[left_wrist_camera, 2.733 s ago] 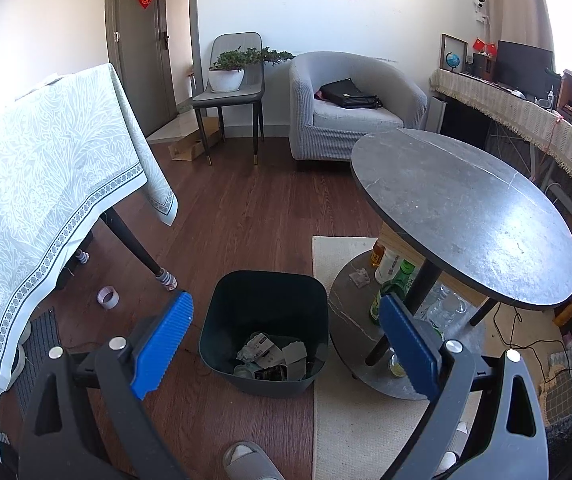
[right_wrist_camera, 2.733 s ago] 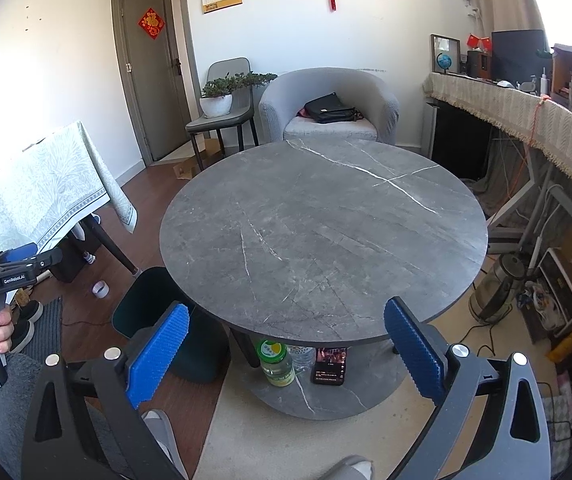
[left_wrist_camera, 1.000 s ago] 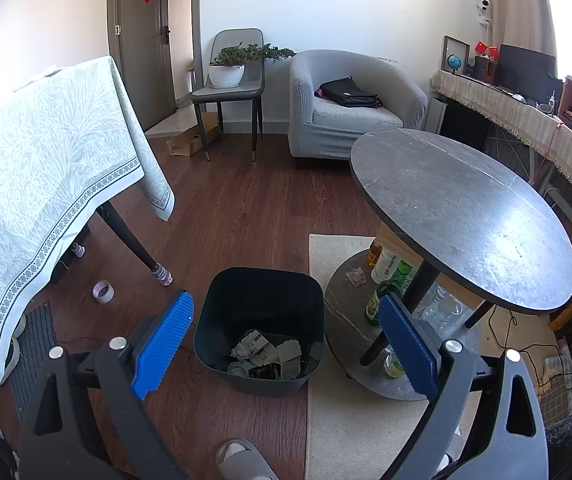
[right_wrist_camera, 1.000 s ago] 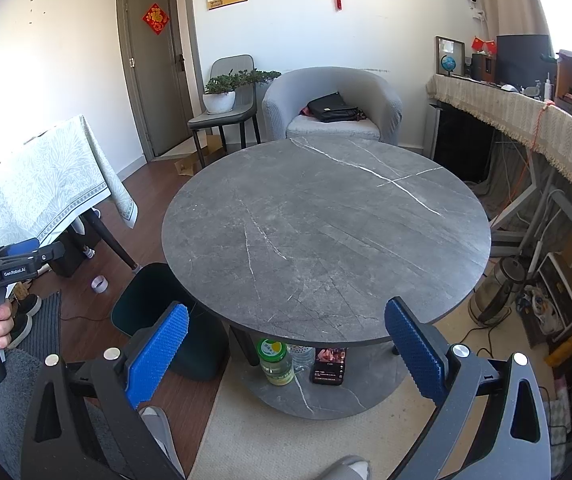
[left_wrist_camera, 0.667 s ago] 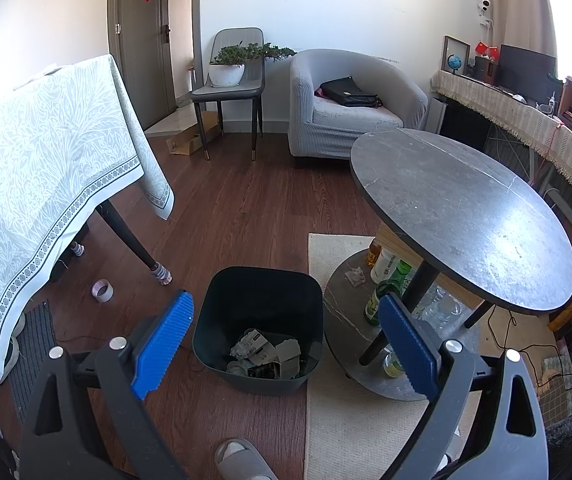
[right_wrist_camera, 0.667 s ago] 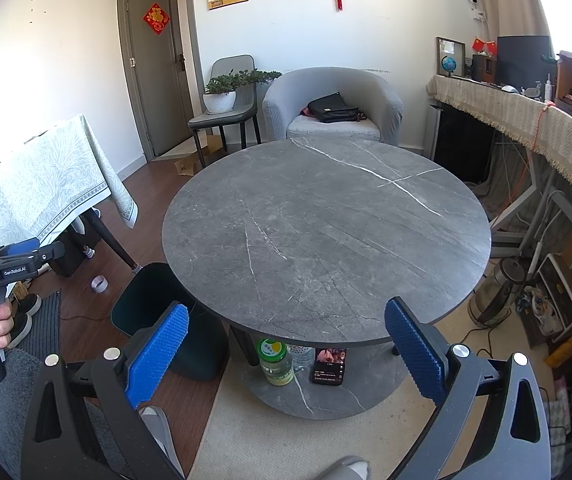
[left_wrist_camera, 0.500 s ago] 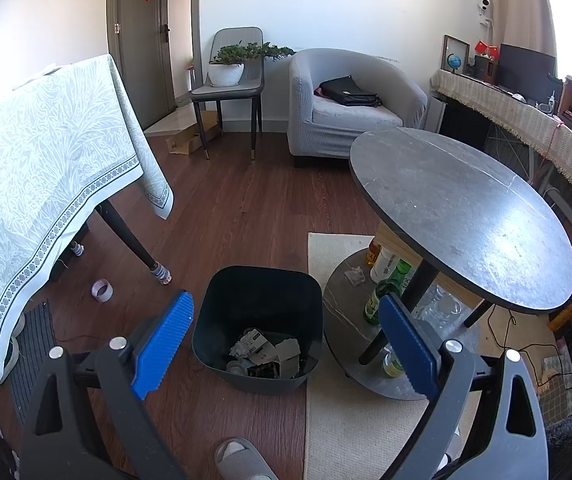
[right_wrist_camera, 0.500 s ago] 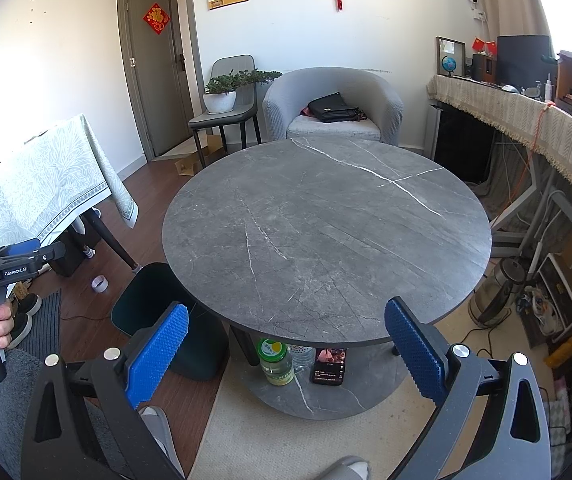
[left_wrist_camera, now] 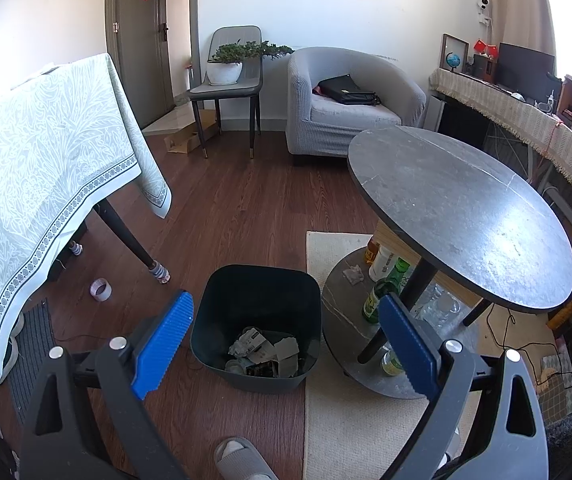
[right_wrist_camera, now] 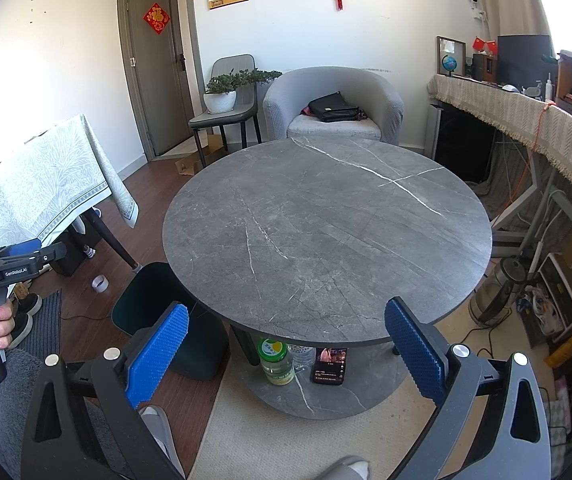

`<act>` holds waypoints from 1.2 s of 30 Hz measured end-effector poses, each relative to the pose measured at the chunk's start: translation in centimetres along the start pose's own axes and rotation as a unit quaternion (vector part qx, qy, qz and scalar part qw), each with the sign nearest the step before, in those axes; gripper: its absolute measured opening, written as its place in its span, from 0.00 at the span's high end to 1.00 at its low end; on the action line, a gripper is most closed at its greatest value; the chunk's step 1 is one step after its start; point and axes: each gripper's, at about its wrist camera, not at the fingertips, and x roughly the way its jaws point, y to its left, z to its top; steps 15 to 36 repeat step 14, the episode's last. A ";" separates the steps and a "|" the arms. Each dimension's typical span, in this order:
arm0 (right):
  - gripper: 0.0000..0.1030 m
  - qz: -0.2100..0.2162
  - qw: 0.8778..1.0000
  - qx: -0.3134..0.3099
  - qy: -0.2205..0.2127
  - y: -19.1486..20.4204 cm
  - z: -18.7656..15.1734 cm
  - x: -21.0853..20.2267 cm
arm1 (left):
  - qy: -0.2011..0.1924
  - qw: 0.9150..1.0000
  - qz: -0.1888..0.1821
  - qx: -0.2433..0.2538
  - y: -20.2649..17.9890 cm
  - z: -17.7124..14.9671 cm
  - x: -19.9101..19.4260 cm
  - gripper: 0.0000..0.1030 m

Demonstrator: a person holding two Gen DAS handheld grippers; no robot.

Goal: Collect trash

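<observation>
A dark bin [left_wrist_camera: 260, 304] stands on the wood floor beside the round grey table [left_wrist_camera: 458, 216]; crumpled paper trash [left_wrist_camera: 264, 350] lies in its bottom. My left gripper [left_wrist_camera: 284, 338] is open and empty, held above the bin's near side. My right gripper [right_wrist_camera: 286, 354] is open and empty, held above the near edge of the bare round table top [right_wrist_camera: 326, 232]; the bin [right_wrist_camera: 146, 300] shows at its left. A crumpled tissue [left_wrist_camera: 353, 273] lies on the table's lower shelf [left_wrist_camera: 338, 320].
Bottles [left_wrist_camera: 382, 292] and a jar [right_wrist_camera: 275, 362] stand on the lower shelf. A cloth-covered table [left_wrist_camera: 34, 168] is at left, with a tape roll [left_wrist_camera: 101, 289] on the floor. An armchair [left_wrist_camera: 346, 104], a chair [left_wrist_camera: 230, 80] and a long sideboard [right_wrist_camera: 534, 128] stand behind. A beige rug [left_wrist_camera: 350, 420] lies under the table.
The left wrist view has drifted slightly, so the bin sits a little further left and higher in the frame. The right gripper has stayed almost still. Both stay open.
</observation>
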 end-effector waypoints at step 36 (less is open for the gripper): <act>0.04 0.001 1.000 -0.007 0.001 -0.3 0.1 0.1 | 0.003 1.000 0.001 0.001 -0.3 0.0 0.1 0.07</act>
